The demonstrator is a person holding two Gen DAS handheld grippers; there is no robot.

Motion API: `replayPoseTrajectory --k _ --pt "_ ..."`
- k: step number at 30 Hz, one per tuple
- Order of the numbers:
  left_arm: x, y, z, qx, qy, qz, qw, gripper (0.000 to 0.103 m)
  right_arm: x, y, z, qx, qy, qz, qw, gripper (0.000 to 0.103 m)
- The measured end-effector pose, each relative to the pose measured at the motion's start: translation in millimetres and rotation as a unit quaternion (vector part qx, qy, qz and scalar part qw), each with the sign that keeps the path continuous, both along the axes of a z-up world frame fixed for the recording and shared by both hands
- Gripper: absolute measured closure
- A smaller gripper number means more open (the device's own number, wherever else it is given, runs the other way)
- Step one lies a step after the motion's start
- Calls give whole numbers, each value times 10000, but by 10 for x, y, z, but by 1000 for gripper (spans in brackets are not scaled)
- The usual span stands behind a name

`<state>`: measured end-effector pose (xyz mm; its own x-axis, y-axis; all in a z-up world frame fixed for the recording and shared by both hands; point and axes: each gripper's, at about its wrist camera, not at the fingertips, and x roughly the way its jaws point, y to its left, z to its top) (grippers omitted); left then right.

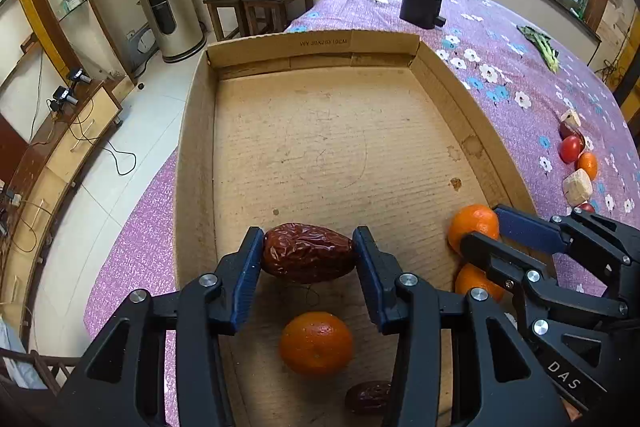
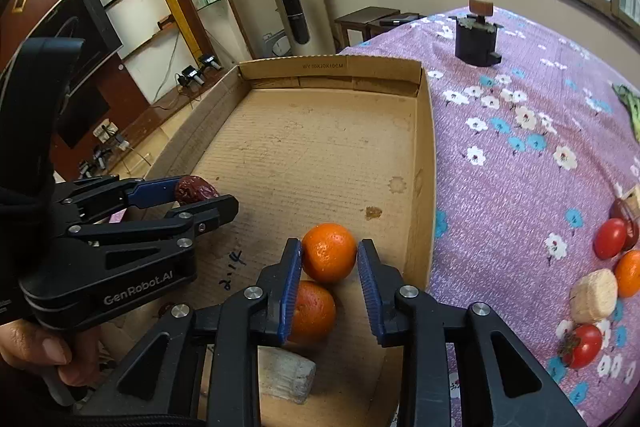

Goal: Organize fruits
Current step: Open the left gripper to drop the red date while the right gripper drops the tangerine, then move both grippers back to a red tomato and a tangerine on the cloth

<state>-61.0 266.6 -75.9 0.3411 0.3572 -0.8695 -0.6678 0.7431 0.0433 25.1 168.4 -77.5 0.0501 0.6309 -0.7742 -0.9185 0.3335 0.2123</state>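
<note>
My left gripper [image 1: 308,253] is shut on a wrinkled red date [image 1: 308,251], held just above the floor of a shallow cardboard box [image 1: 320,45]; the date also shows in the right wrist view [image 2: 195,189]. An orange [image 1: 316,343] and a second date [image 1: 368,397] lie in the box below it. My right gripper [image 2: 329,255] is shut on an orange [image 2: 329,251] near the box's right wall [image 2: 425,163], over another orange [image 2: 314,311]. In the left wrist view the right gripper [image 1: 484,227] holds that orange [image 1: 472,225].
The box sits on a purple flowered cloth [image 2: 520,155]. To the right on the cloth lie tomatoes [image 2: 610,238], an orange [image 2: 629,273] and pale blocks [image 2: 594,295]. A pale block [image 2: 286,373] lies in the box. A dark holder [image 2: 476,41] stands at the back.
</note>
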Motion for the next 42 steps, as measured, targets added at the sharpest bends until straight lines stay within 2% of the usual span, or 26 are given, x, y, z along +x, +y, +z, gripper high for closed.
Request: replayPoseTrajectory --k 2,3,10,13,14,17,30,42 --pt "0 -5 -3 -3 41 34 10000 59 -4 -12 4 5 -17 1 10000 62" --pt "-5 -12 -4 -15 41 33 10000 59 -6 -21 7 13 -24 -1 10000 61" --pt "-82 -78 63 10 -78 126 9999 57 -2 -105 60 86 -72 -53 9999 60" --pt "-119 -120 124 73 -207 187 9996 39 -7 -183 110 136 -90 -114 9998 60" --pt "-136 -141 155 135 -254 208 9994 37 -5 -226 137 172 -88 -141 9997 60" --pt "-172 -207 242 283 -369 239 9986 37 -2 -339 210 277 -99 -216 9993 60" --pt "-174 -523 379 426 -605 3 9973 37 55 -1052 539 676 -173 -640 9955 59" --pt "-66 -800 527 537 -715 -307 9955 37 283 -1594 627 738 -258 -1163 9901 59"
